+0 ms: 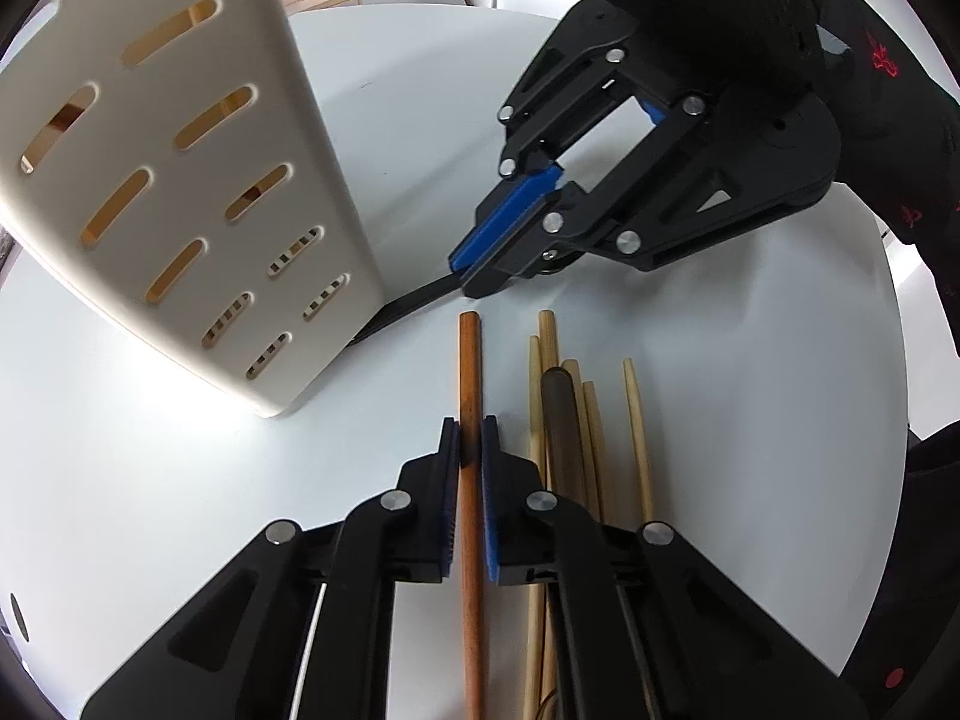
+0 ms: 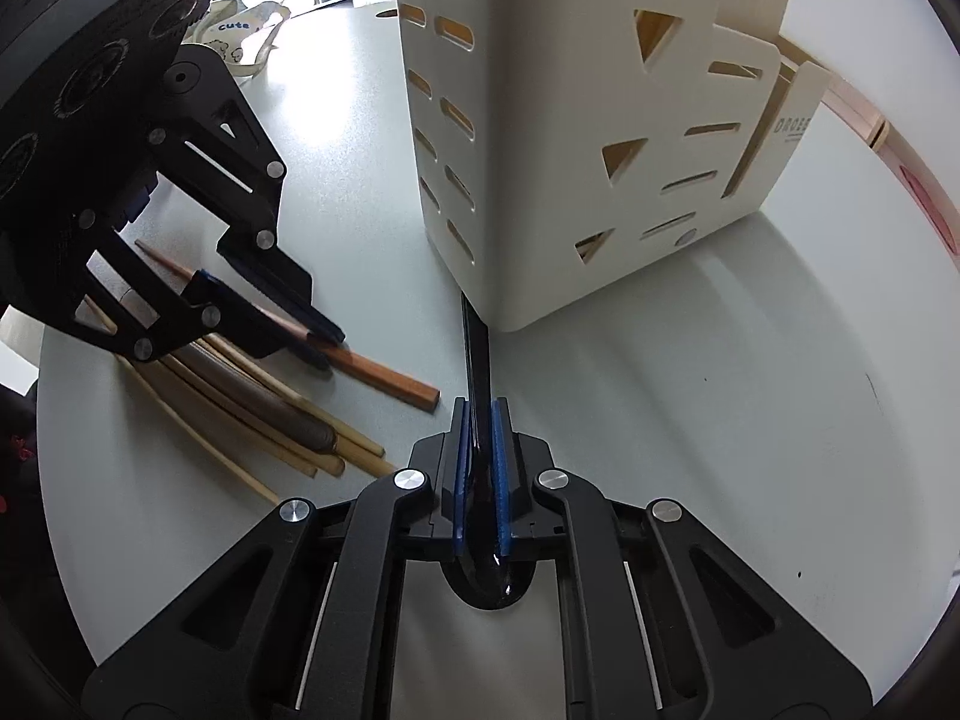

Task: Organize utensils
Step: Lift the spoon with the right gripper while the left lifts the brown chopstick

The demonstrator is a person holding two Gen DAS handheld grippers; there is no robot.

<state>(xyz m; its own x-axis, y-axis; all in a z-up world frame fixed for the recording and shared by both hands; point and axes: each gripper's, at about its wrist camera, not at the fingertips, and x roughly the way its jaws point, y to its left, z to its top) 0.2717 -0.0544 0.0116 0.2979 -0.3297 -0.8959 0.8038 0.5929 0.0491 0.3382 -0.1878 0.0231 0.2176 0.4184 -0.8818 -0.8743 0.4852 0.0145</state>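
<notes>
both tongs steeply downward (each clamped)

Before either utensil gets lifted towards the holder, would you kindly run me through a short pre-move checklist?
1. Left hand-held gripper closed on the reddish-brown wooden stick: ok, pads press both sides.
2. Right hand-held gripper closed on the glossy black utensil handle: ok.
3. Black handle's far end free: not ok, it lies against the bottom corner of the cream slotted plastic utensil holder.
4. Reddish stick separate from the pale bamboo chopsticks: ok, a gap shows.
5. Holder upright on the white round table: ok.
6. Room inside the holder: cannot tell, its top opening is out of view.
</notes>
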